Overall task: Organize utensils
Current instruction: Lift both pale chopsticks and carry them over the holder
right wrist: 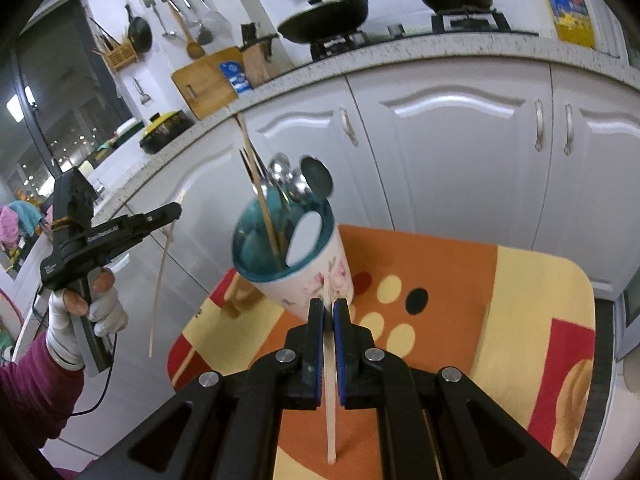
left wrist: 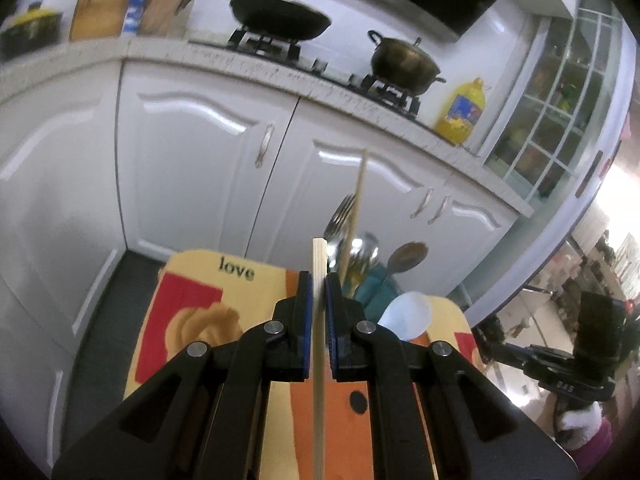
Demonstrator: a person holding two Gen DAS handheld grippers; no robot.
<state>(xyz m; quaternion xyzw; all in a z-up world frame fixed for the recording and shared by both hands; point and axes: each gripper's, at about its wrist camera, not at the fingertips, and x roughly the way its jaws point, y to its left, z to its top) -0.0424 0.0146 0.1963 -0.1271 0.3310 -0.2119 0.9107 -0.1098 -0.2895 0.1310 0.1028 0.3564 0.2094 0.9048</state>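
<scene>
My left gripper point(left wrist: 319, 280) is shut on a pale wooden chopstick point(left wrist: 319, 380), held upright above the patterned table point(left wrist: 192, 312). In the right wrist view the left gripper point(right wrist: 174, 212) hangs in the air left of the cup with that chopstick point(right wrist: 160, 280) pointing down. My right gripper point(right wrist: 328, 308) is shut on a second chopstick point(right wrist: 331, 412) just in front of the cup. The floral cup point(right wrist: 316, 280) with a teal inside holds a chopstick, a fork, metal spoons and a white spoon; it also shows in the left wrist view point(left wrist: 376, 292).
White cabinet doors point(right wrist: 452, 152) stand right behind the table. The counter above carries a stove with a black wok point(left wrist: 280, 16) and a metal pot point(left wrist: 404, 64), a yellow oil bottle point(left wrist: 462, 112) and cutting boards point(right wrist: 208, 80).
</scene>
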